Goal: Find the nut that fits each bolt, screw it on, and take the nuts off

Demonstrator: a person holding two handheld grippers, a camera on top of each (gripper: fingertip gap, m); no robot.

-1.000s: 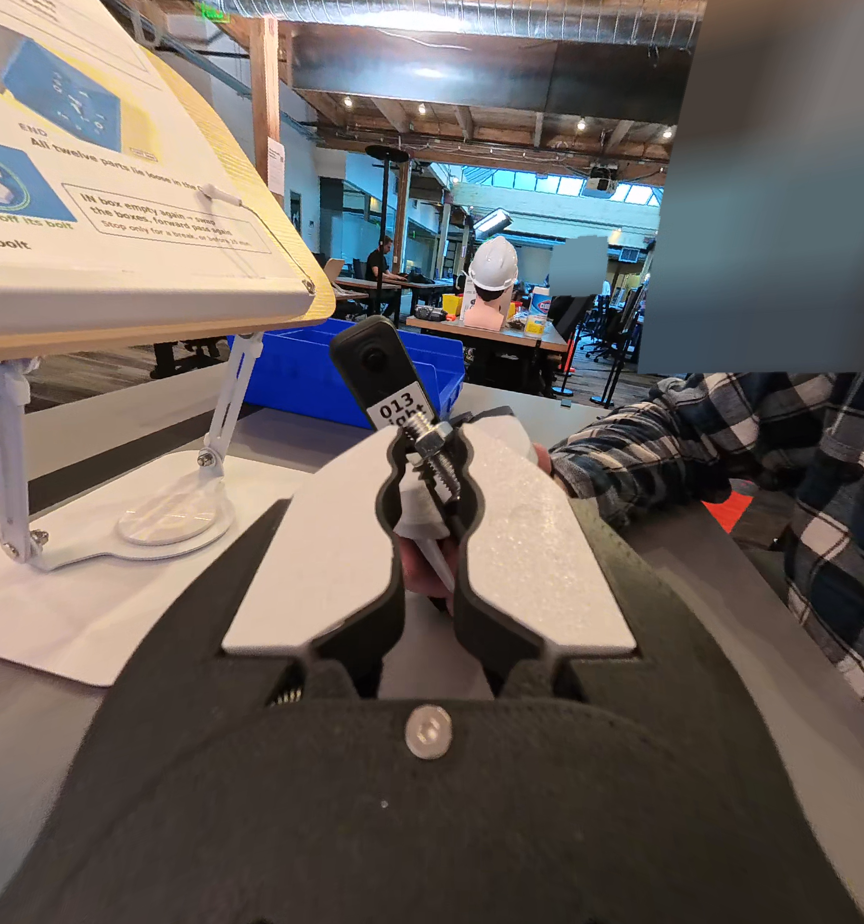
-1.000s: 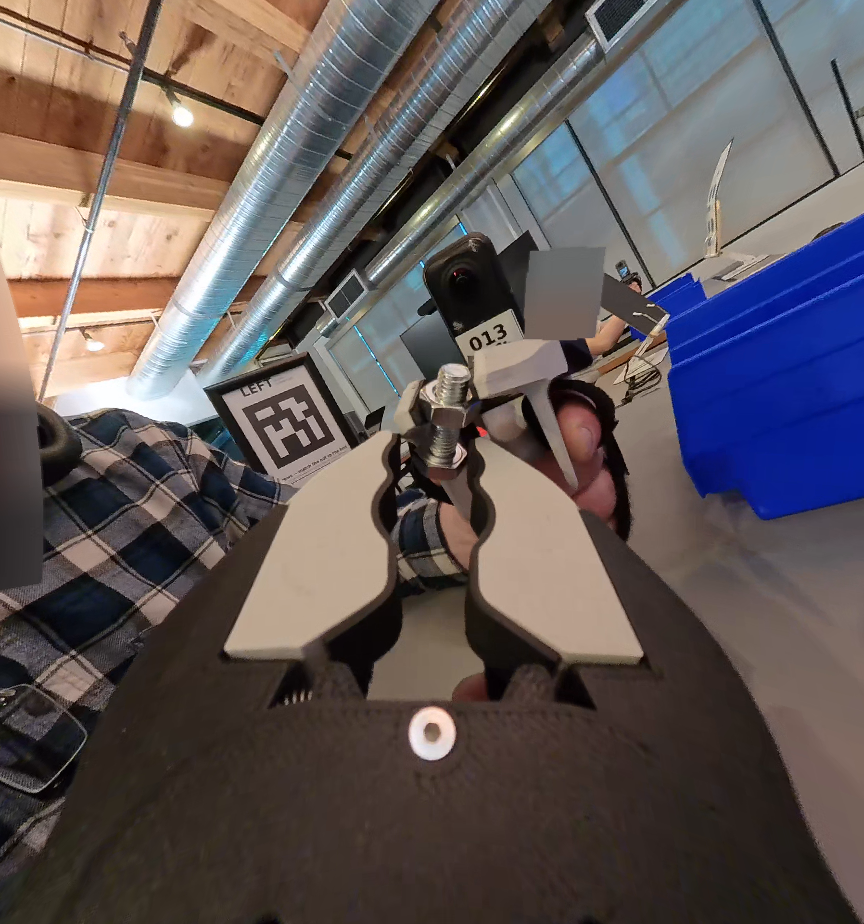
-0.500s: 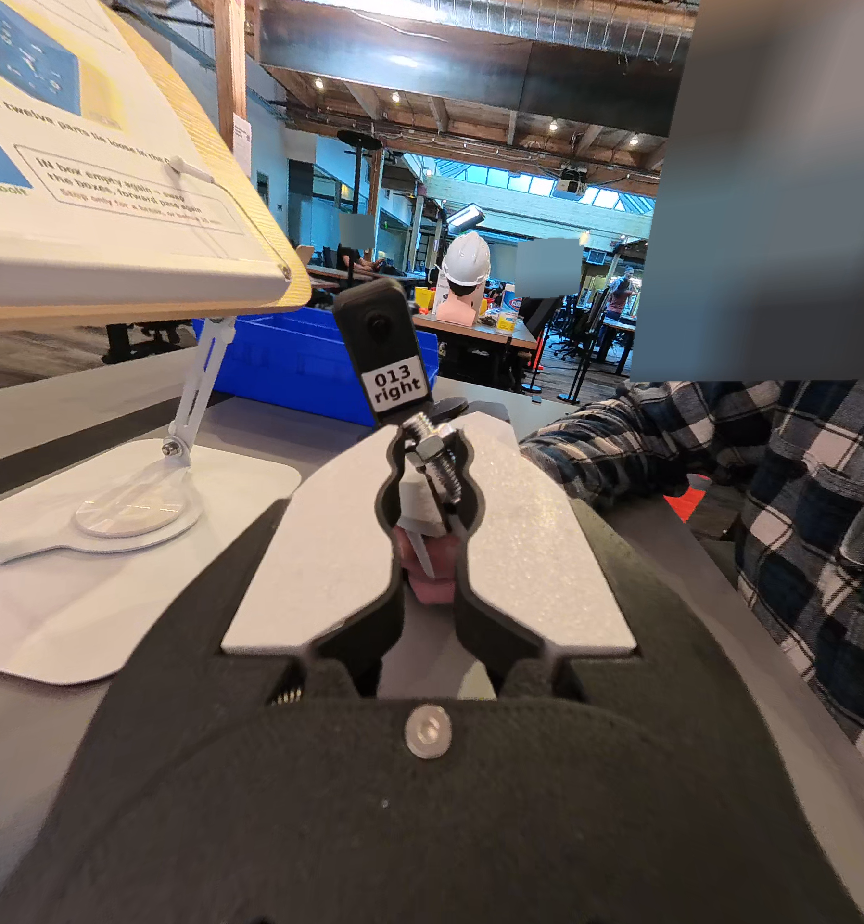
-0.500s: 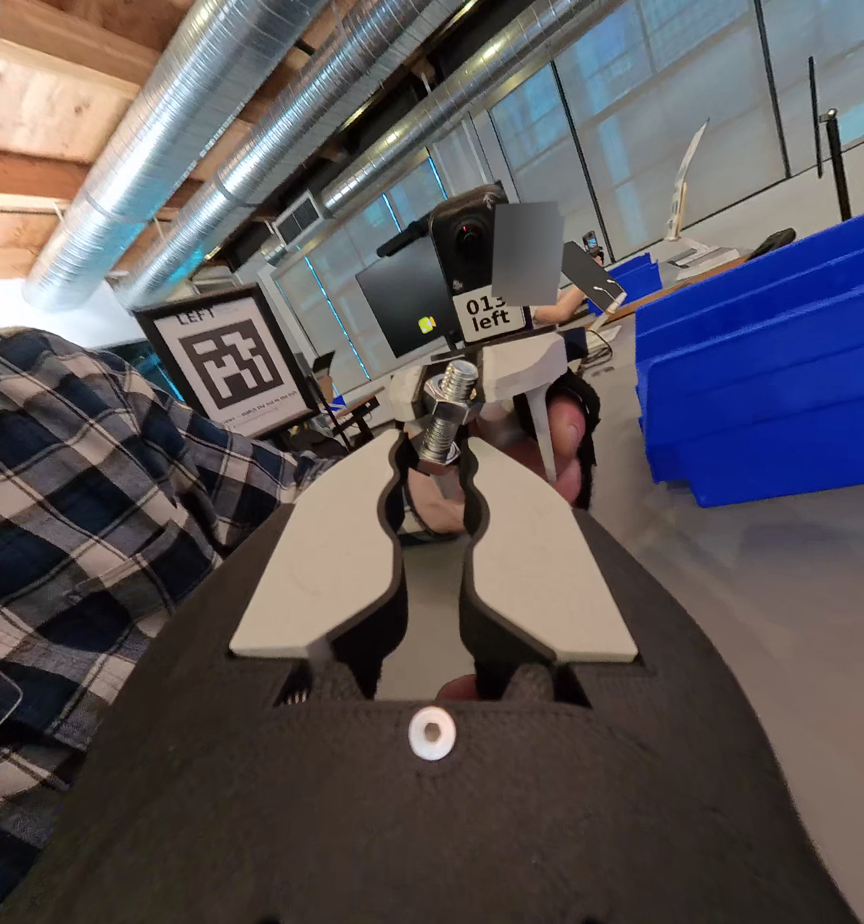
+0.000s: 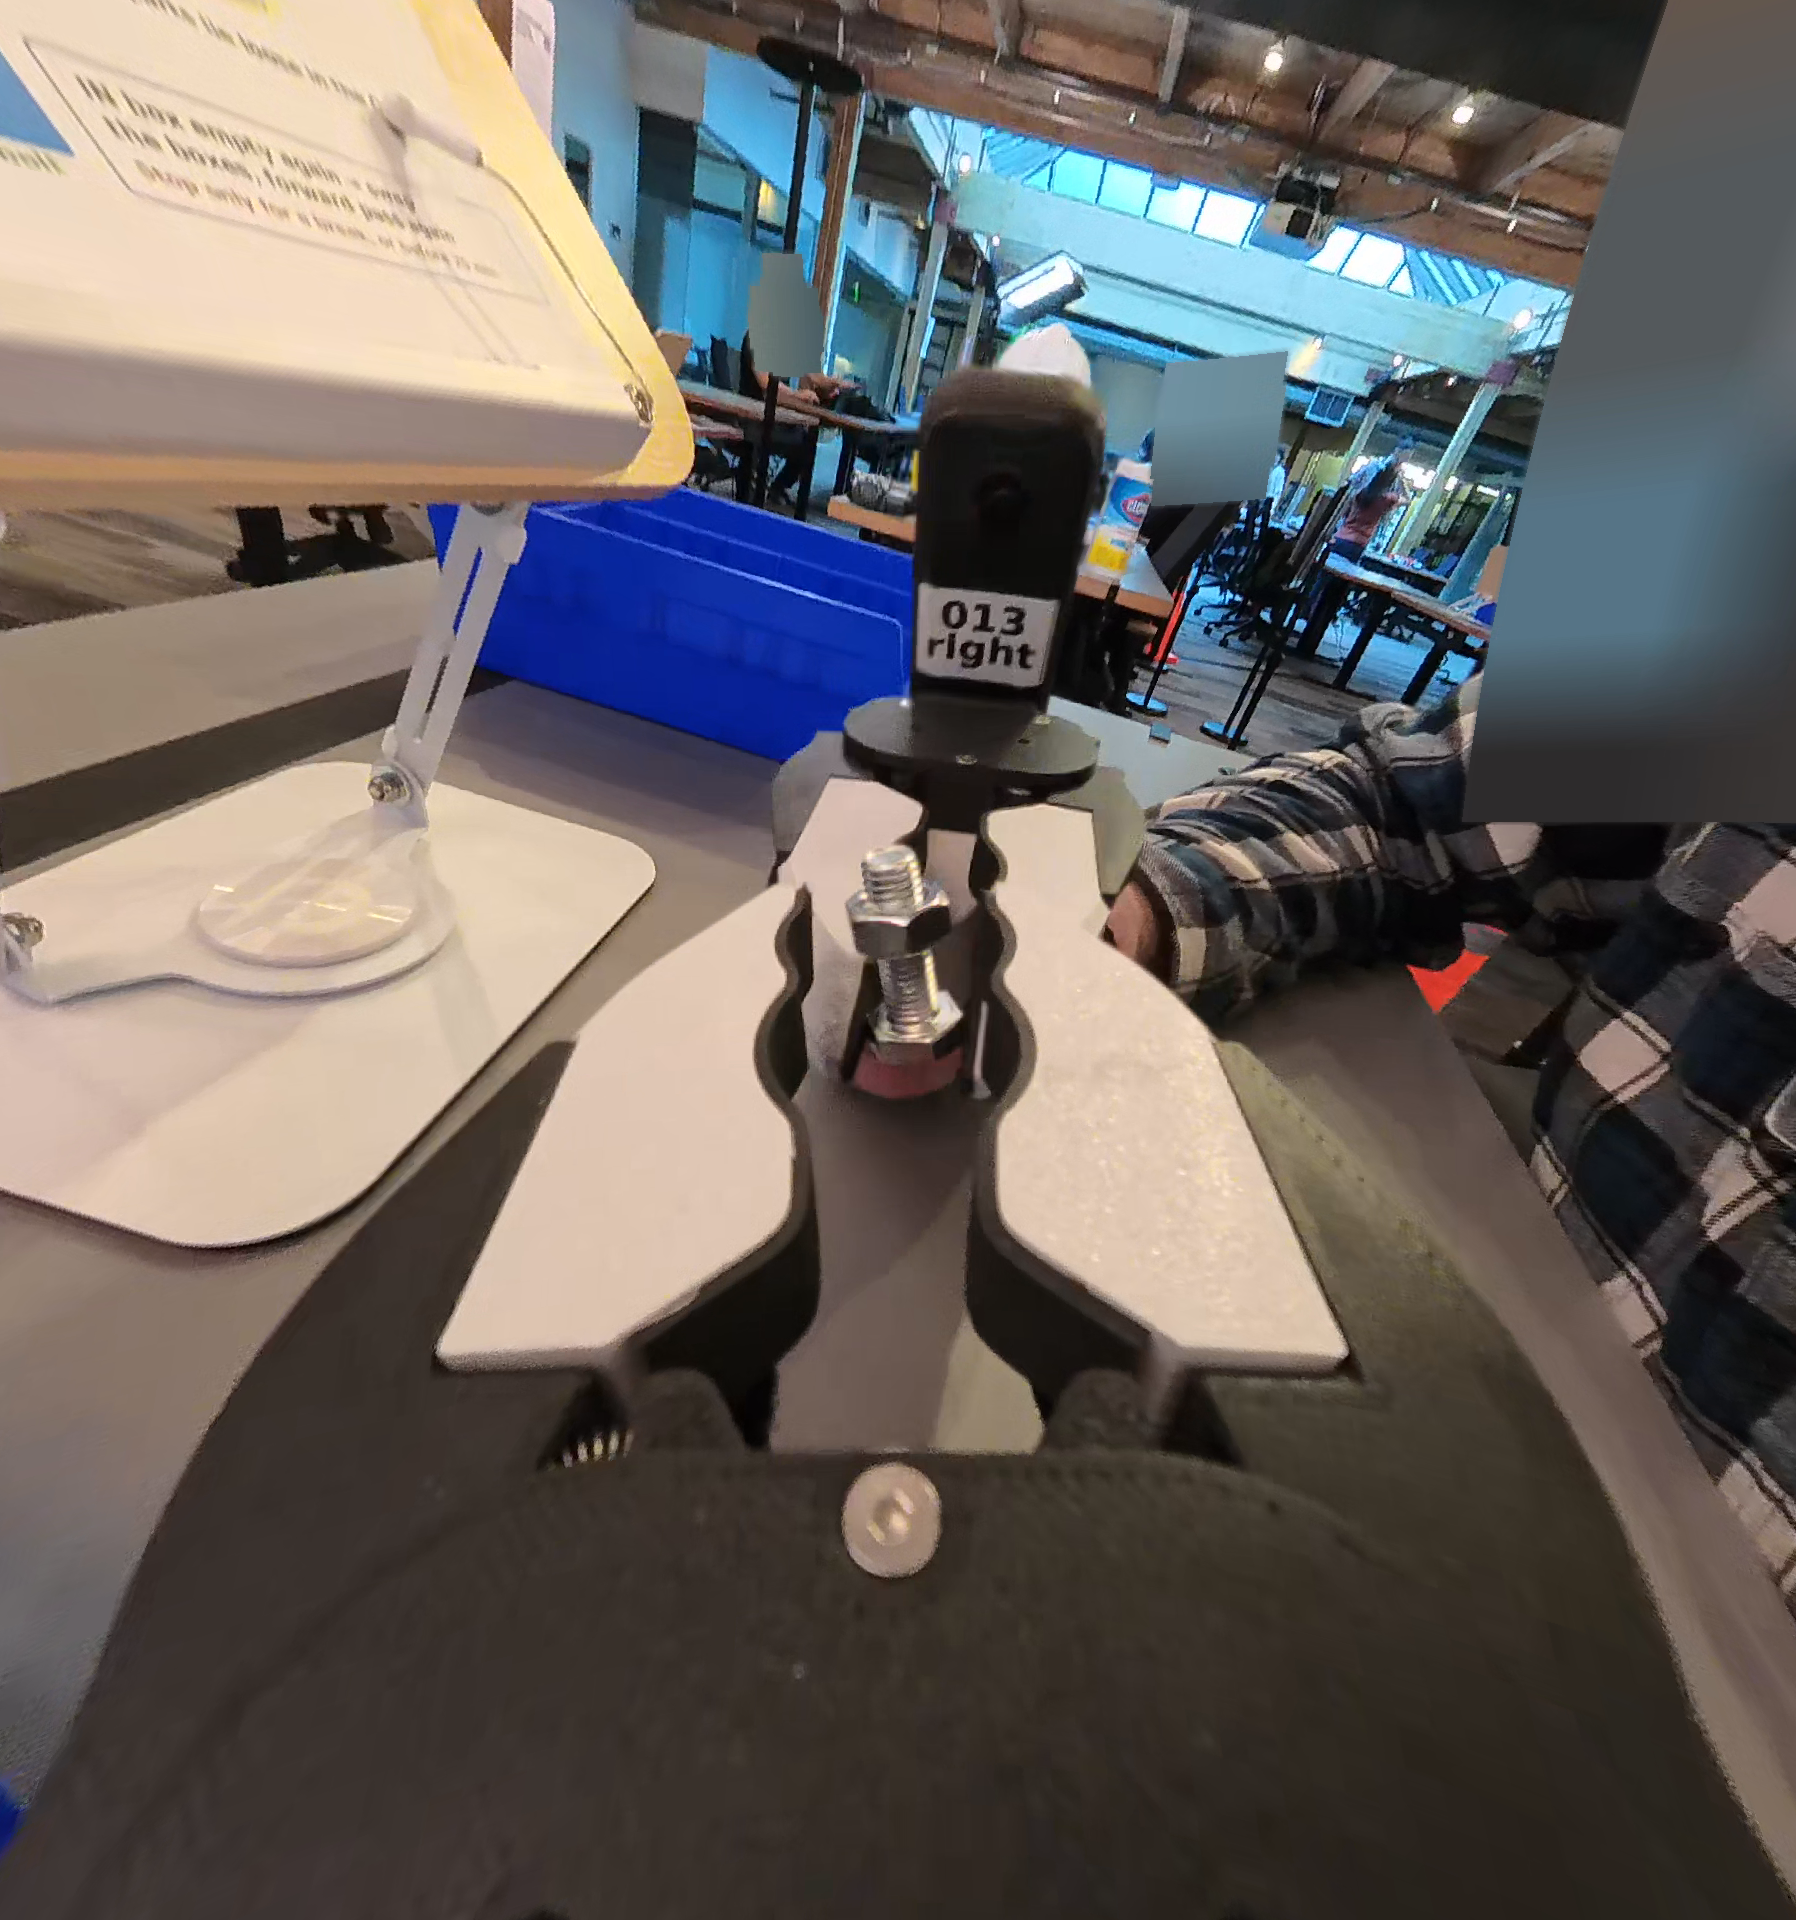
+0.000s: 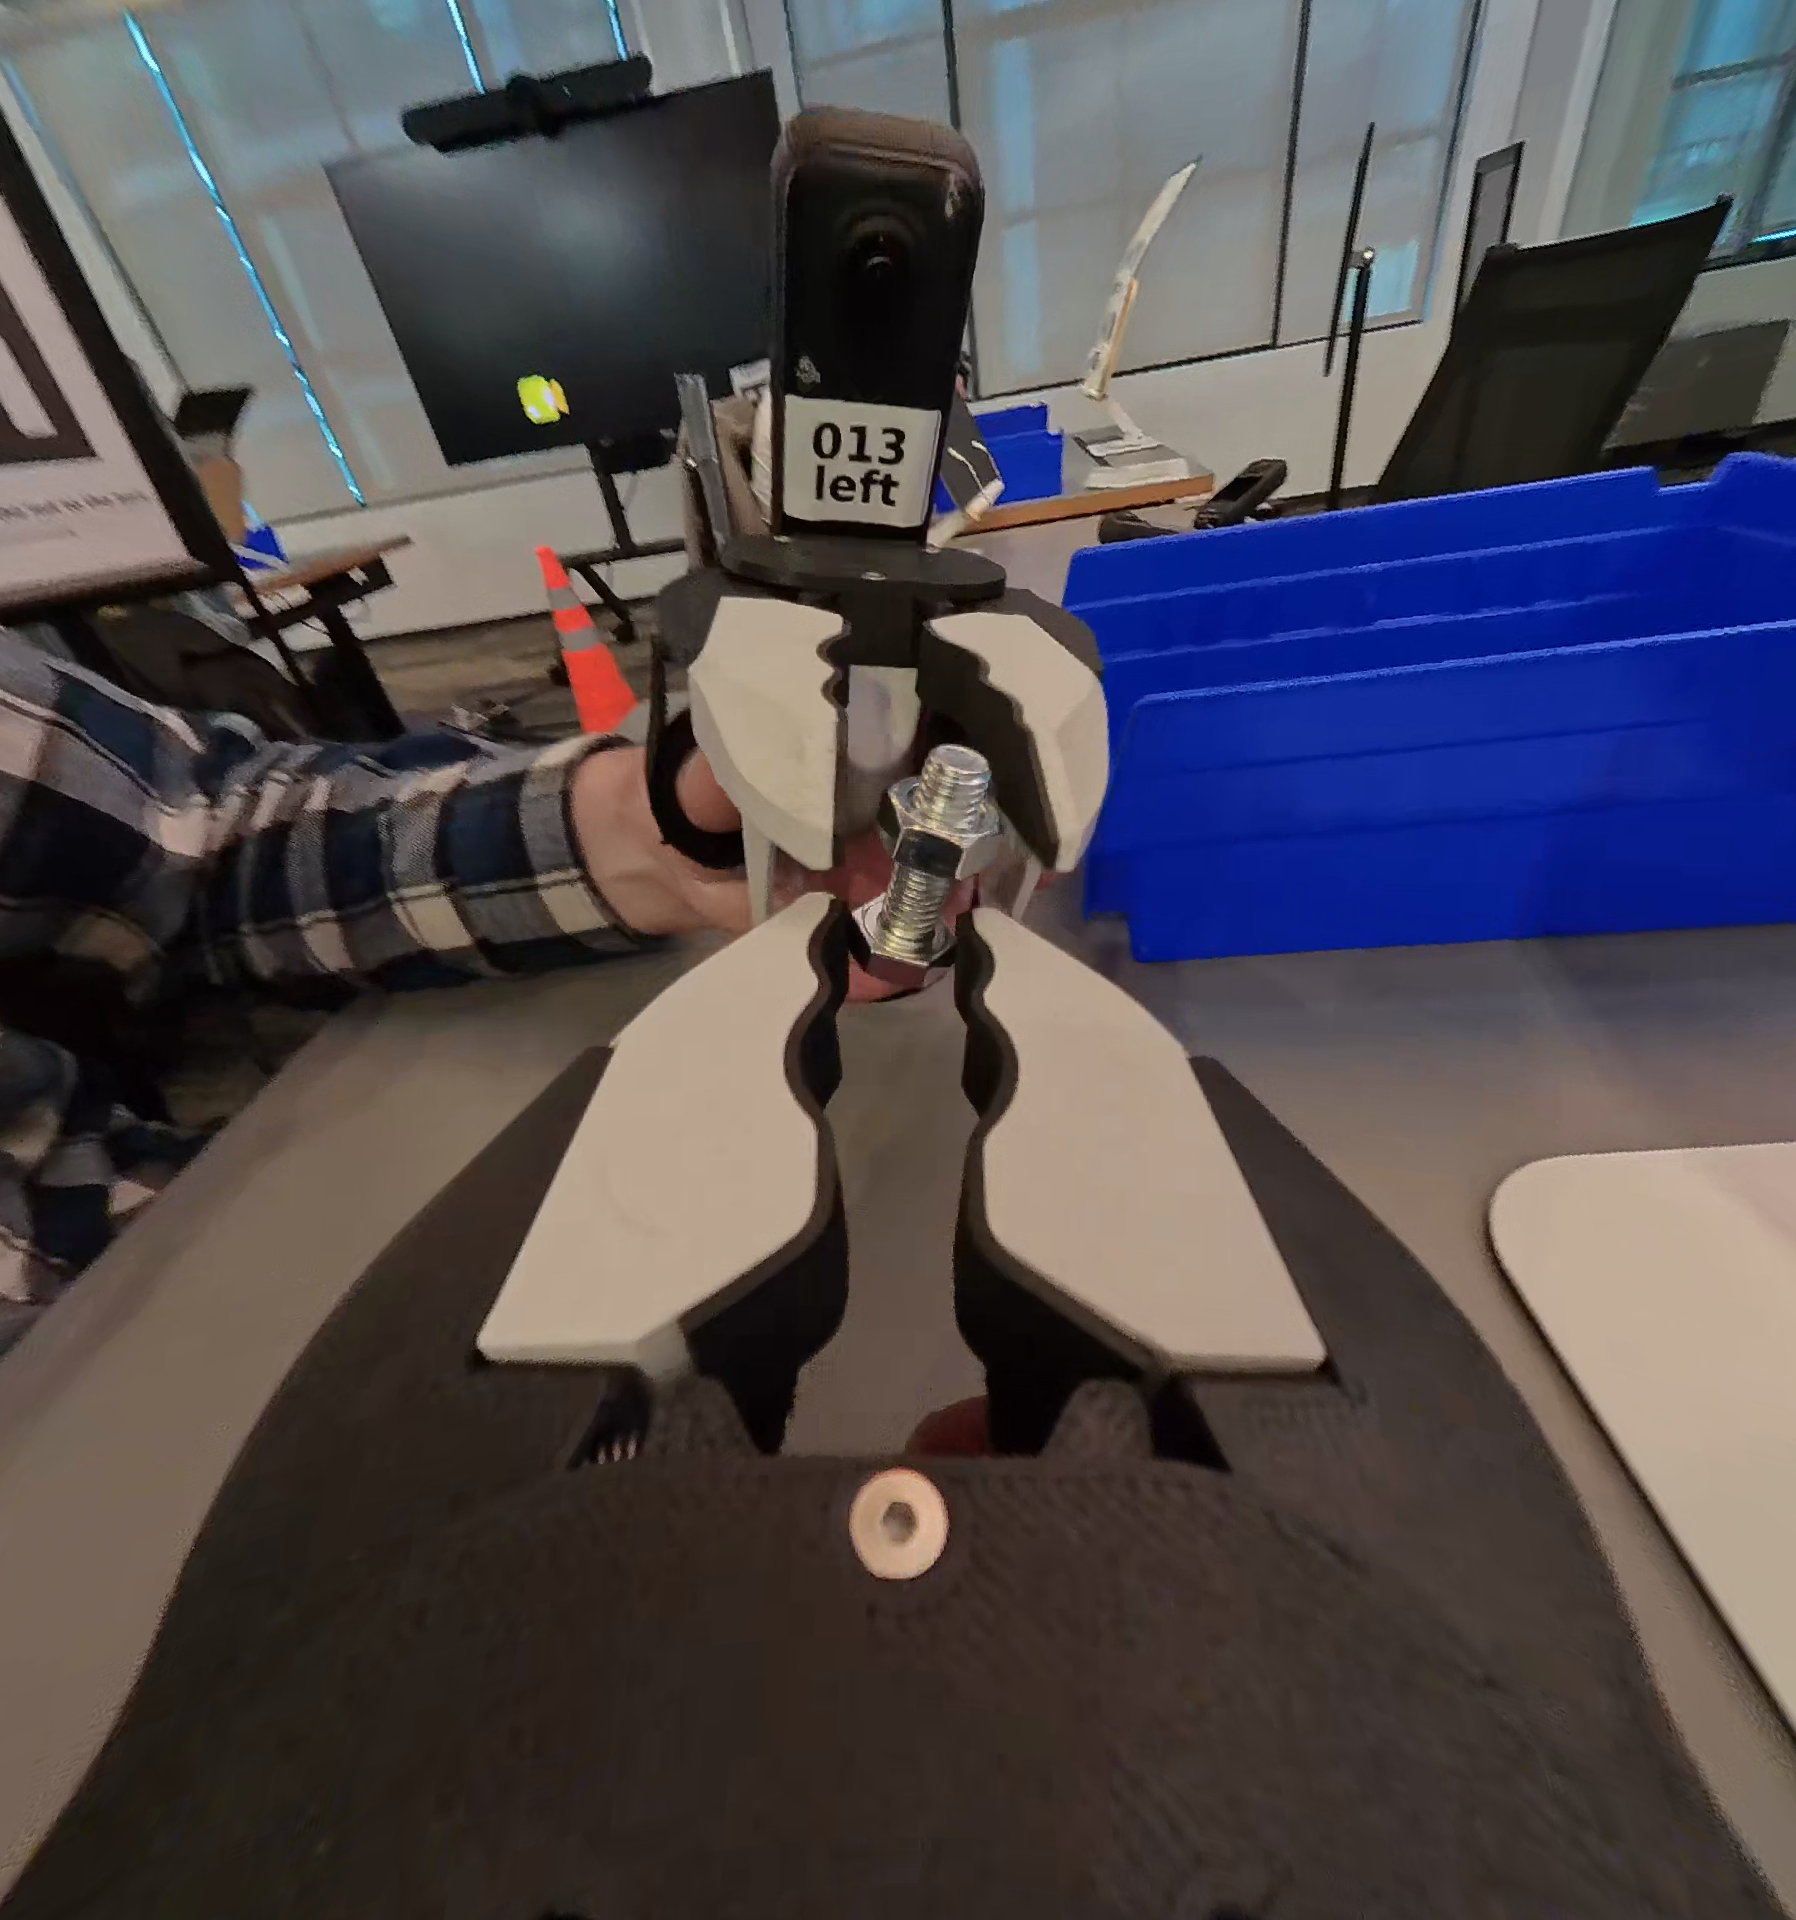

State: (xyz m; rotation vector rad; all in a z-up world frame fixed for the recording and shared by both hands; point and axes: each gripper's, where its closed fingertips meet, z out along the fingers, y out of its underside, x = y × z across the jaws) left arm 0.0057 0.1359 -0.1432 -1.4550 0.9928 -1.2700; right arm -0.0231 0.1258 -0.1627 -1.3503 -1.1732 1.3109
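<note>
The left gripper (image 5: 899, 935) stands wide, its pads clear of the nut (image 5: 899, 922) that sits between them, high on the bolt (image 5: 904, 977). The right gripper (image 6: 899, 940) clamps the bolt head, so the bolt's long axis runs upright from right fingertips into the left jaws. The left gripper appears nearer for regripping the nut.

Printed labels (image 5: 982, 636) on both cameras (image 6: 868, 312).

Left tool (image 5: 889, 935) spread; right tool (image 6: 899, 930) clamped.
</note>
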